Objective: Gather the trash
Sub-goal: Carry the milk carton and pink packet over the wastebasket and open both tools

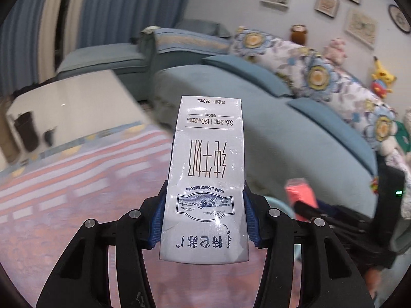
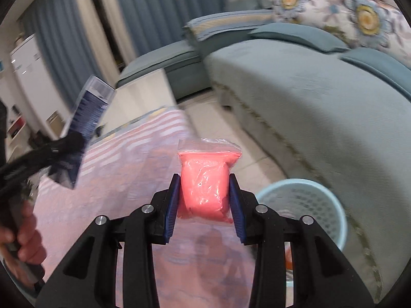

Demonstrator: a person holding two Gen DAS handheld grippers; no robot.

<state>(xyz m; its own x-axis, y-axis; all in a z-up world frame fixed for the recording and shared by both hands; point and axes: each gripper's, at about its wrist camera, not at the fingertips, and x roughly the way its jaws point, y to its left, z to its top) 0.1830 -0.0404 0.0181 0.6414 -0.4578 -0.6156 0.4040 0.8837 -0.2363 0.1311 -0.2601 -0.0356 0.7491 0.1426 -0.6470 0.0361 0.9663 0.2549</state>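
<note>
The milk carton (image 1: 205, 179) is pale grey-white with dark brown characters and a blue-and-white landscape emblem. The left hand-held gripper (image 1: 204, 218) is black with blue ribbed pads (image 1: 158, 217). At its 3 o'clock a pink plastic bag (image 1: 299, 188) shows, blurred; in the right view the same bag (image 2: 205, 182) is coral pink under clear film, between blue pads (image 2: 172, 205) of the black right hand-held gripper (image 2: 204, 202). At 4 o'clock stands a light blue mesh-patterned basket (image 2: 331, 197). The rug (image 1: 77, 179) carries pink and pale stripes. The sofa (image 1: 295, 138) is dusty teal, its cushions (image 1: 316, 77) white with blue-and-yellow flowers. Curtains (image 1: 115, 12) are blue.
</note>
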